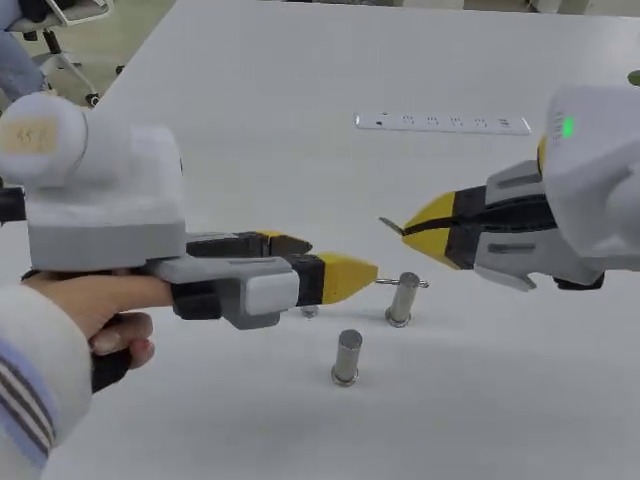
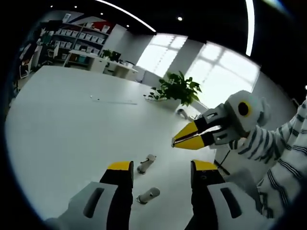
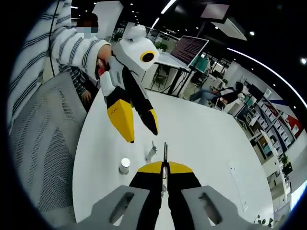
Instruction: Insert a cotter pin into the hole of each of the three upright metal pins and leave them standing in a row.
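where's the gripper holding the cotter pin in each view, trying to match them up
Head view: right gripper comes in from the right edge at mid-height, tips pointing left.
Left gripper view: right of centre, tips pointing left.
Right gripper view: bottom centre, its own, shut on the cotter pin.
Shared landmark: the white power strip.

metal pin is hiding mostly behind left gripper | right gripper is being cut by right edge | its cotter pin is showing too thin for detail
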Tool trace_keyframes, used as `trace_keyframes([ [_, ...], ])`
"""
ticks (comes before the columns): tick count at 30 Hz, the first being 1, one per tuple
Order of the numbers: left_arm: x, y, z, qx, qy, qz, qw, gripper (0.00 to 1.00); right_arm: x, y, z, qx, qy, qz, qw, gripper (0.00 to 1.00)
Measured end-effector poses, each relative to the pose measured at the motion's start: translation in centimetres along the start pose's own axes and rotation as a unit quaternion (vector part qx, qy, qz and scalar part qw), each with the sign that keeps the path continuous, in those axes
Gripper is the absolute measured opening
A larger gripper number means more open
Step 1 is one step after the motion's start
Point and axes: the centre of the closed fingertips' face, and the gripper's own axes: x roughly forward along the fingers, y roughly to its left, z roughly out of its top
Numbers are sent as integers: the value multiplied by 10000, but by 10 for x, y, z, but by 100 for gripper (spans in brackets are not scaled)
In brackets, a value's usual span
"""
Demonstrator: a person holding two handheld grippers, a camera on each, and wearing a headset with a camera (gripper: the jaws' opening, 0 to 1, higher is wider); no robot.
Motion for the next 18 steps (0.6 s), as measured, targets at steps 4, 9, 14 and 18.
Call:
trace_keyframes([
  [4, 1, -4, 1, -257, 28, -110, 9996, 37, 3, 7, 4, -216, -17, 77, 9997, 0],
  [9, 0, -11, 1, -432, 59, -254, 9987, 26, 5, 17, 7, -381, 11, 166, 9991, 0],
  [14, 2, -15, -4, -529, 163, -334, 9979, 18, 6, 26, 7, -577, 51, 267, 9980, 0],
  [18, 4, -18, -6, -549, 195, -372, 9976, 13, 7, 30, 8, -650, 61, 314, 9974, 0],
])
